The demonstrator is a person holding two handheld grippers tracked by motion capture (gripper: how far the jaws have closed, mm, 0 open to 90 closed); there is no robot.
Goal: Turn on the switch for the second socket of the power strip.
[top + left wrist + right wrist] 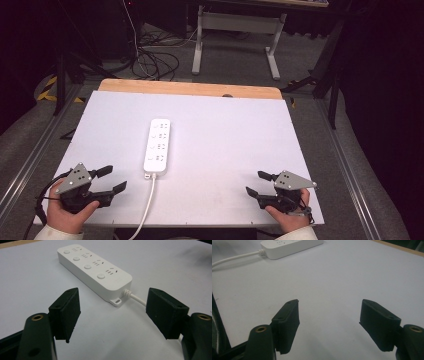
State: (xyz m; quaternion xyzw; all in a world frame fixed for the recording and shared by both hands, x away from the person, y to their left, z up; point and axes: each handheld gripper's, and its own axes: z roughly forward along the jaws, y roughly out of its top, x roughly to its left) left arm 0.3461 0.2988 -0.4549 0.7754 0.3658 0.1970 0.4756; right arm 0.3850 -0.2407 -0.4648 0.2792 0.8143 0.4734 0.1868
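Fingers (pixel 67 312) wide on both grippers, holding nothing | power strip (pixel 157 146) centre frame: rigid, light, smooth | grip across long sides, cord (pixel 146 207) drags

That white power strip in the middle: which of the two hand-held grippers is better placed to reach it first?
Probably the left. The left gripper sits open near the power strip, close to its cable end, and its own view looks straight at the strip. The right gripper, also open, has a wider stretch of bare table to cross.

White table (pixel 225 150) with a wooden far edge (pixel 190 88); beyond, a desk frame (pixel 235 30) and (perhaps tangled) floor cables (pixel 155 62).
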